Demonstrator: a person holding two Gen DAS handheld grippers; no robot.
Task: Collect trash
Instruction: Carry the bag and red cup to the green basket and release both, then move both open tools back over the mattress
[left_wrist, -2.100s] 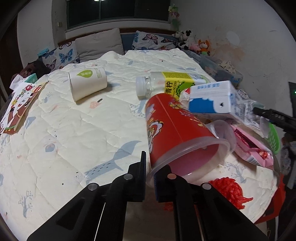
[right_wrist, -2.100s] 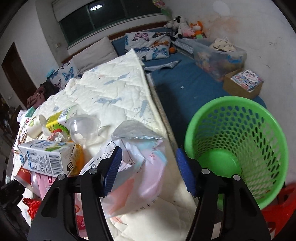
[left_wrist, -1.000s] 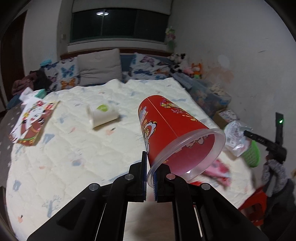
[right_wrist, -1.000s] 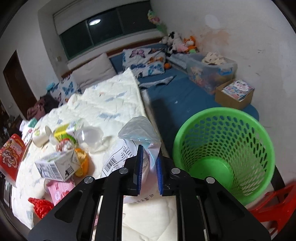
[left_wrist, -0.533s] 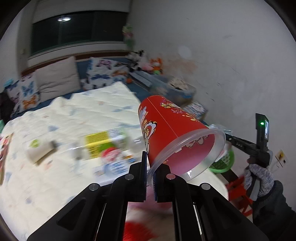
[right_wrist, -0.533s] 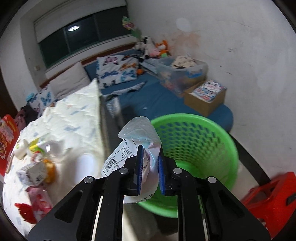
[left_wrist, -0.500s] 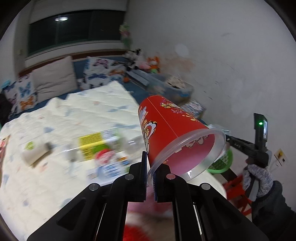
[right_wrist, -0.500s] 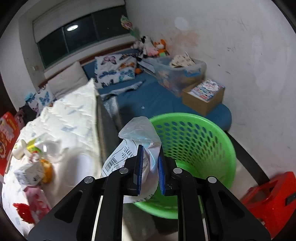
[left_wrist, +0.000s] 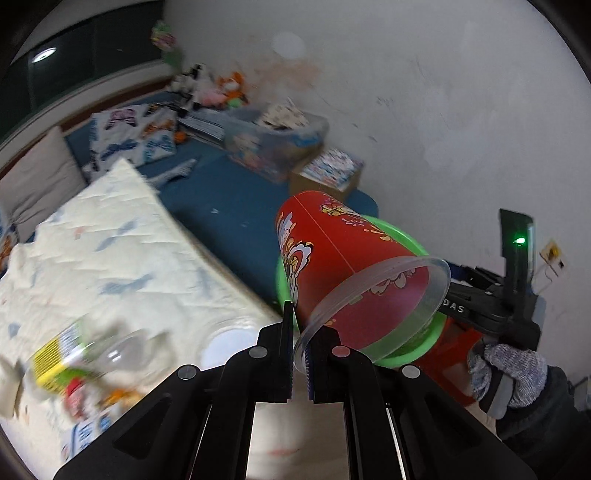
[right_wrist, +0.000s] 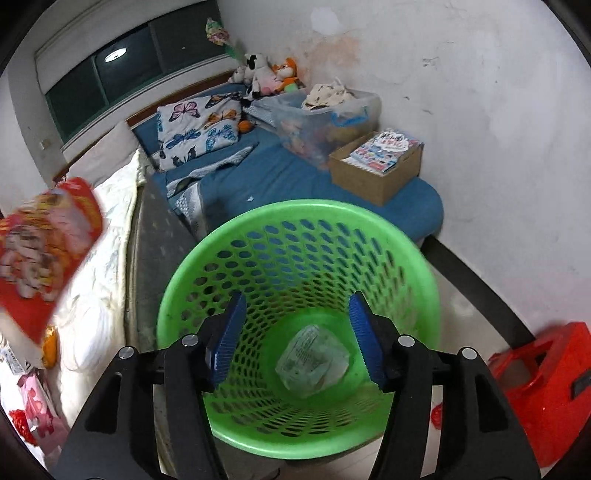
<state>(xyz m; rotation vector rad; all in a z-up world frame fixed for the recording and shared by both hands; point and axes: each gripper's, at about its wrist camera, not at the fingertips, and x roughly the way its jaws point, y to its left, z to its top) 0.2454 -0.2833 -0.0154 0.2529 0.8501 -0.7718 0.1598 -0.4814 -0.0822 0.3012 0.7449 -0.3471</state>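
My left gripper (left_wrist: 298, 332) is shut on the clear rim of a red printed noodle cup (left_wrist: 343, 266) and holds it in the air in front of the green mesh basket (left_wrist: 406, 345). My right gripper (right_wrist: 295, 339) is open and empty, held just over the green basket (right_wrist: 184, 273). A crumpled clear plastic bag (right_wrist: 312, 356) lies at the basket's bottom. The red cup (right_wrist: 44, 236) shows blurred at the left of the right wrist view. The right gripper's body (left_wrist: 491, 302) shows at the right of the left wrist view.
The white quilted bed (left_wrist: 92, 258) holds a plastic bottle (left_wrist: 74, 350) and other blurred litter. A red stool (right_wrist: 546, 373) stands right of the basket. A cardboard box of books (right_wrist: 376, 162) and a clear storage bin (right_wrist: 321, 118) sit on the blue mat by the wall.
The right gripper opened and the plastic bag dropped into the basket. The left gripper swung right with the red cup, from over the bed to in front of the basket.
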